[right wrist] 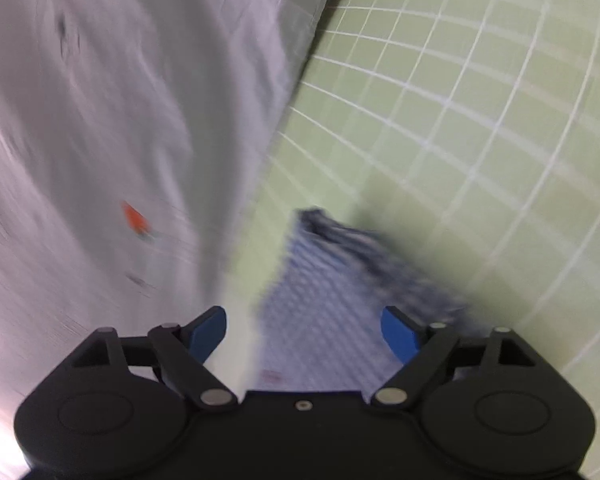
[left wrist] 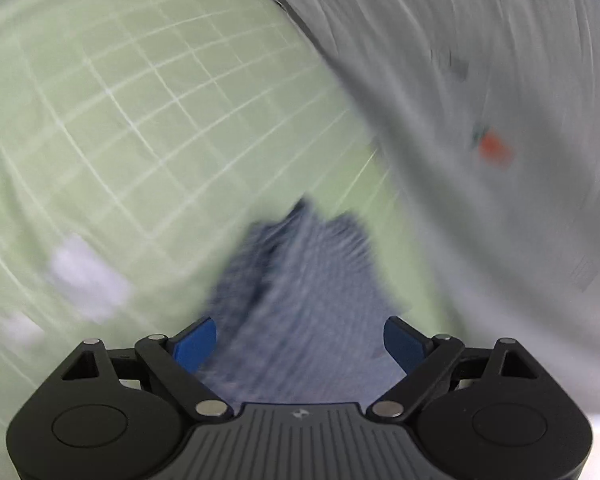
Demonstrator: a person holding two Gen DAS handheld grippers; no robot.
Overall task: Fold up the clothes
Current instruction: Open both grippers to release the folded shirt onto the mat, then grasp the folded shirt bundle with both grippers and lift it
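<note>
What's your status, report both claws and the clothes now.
Left claw open, right claw open, blue fabric between the fingers of each. White garment flat on green grid mat. Heavy blur; no obstruction seen.

Blue-white checked garment, bunched and blurred, beside white cloth

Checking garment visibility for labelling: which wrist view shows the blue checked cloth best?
The right wrist view: the blue checked cloth shows its weave and folded far edge, though blurred. In the left wrist view the cloth is more smeared by motion, its pattern barely readable between the open left gripper fingers.
</note>
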